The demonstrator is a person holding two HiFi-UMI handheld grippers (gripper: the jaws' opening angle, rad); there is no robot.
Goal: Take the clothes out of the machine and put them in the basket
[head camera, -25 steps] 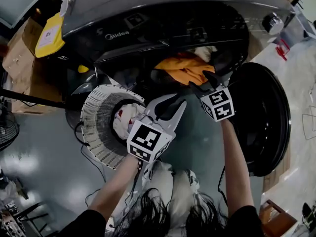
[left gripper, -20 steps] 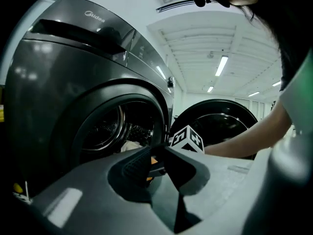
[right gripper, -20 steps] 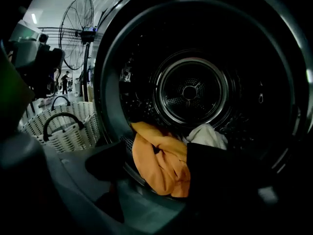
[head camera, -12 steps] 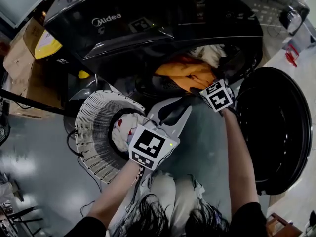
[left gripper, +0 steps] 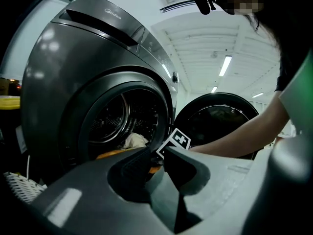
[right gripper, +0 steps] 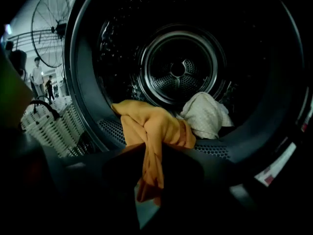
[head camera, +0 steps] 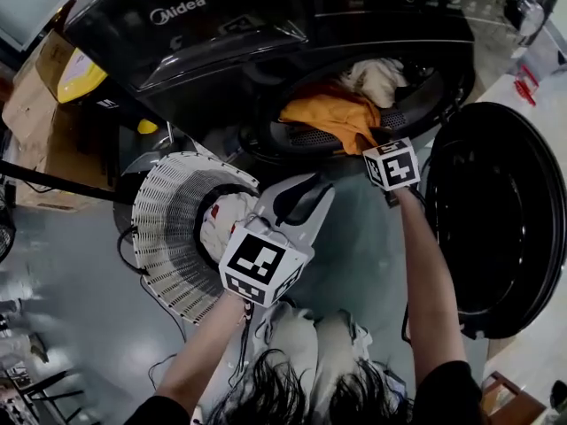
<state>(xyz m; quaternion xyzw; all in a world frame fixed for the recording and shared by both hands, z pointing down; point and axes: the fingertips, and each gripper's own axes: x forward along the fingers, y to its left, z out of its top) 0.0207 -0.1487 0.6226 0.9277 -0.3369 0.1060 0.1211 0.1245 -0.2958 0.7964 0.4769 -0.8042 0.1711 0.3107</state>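
Jaws of the right gripper (right gripper: 148, 153) have just been closing and pinch a hanging fold of the orange garment (right gripper: 156, 129). The garment drapes over the near lip of the washing machine drum (right gripper: 178, 67), with a white cloth (right gripper: 205, 114) just right of it. The left gripper (left gripper: 156, 154) is slightly parted and empty. It hovers just right of the white laundry basket (head camera: 168, 228), which stands on the grey floor (head camera: 80, 282). The machine's door (head camera: 496, 211) hangs open at far right.
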